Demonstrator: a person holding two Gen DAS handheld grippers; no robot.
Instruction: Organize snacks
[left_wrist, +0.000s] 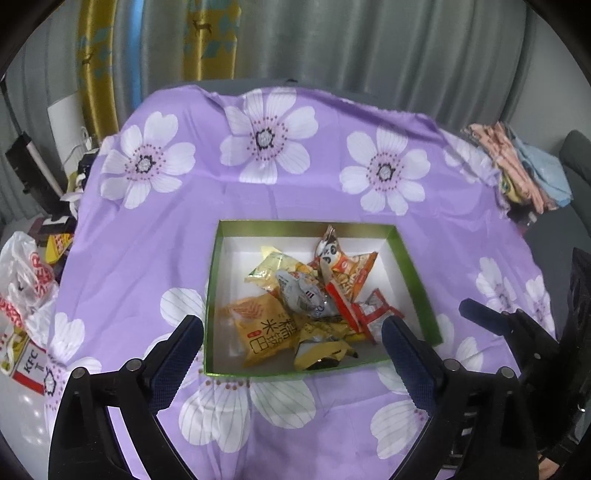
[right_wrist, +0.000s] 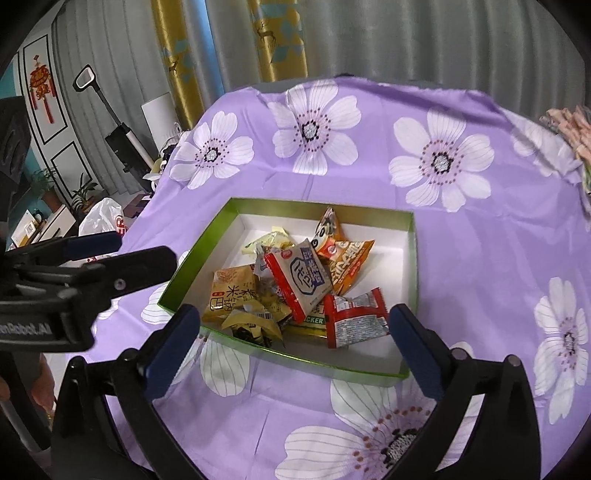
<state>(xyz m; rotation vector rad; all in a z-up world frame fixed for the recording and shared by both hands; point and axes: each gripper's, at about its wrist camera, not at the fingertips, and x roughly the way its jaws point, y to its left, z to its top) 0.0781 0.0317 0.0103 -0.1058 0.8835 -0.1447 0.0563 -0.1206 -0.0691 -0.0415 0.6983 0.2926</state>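
On the bench draped with a purple cloth printed with white flowers (left_wrist: 295, 192), one shallow green-walled cardboard box with a white floor (left_wrist: 413, 273) is sitting, and a loose heap of small foil snack packets (left_wrist: 306, 302) is lying inside it. No packet is showing on the cloth outside the box in either view, so the gathering is looking finished or close to it; neatening the pile may be what is left. Counting the heap, roughly eight or nine packets are showing: an orange rice-cracker packet (right_wrist: 231, 291), a red-and-white one (right_wrist: 295, 280), a red one with a grey panel (right_wrist: 356, 317), others overlapping. Both tools are hanging above the near rim, empty: the left tool (left_wrist: 291, 338) is standing wide, and the right tool (right_wrist: 293, 328) likewise.
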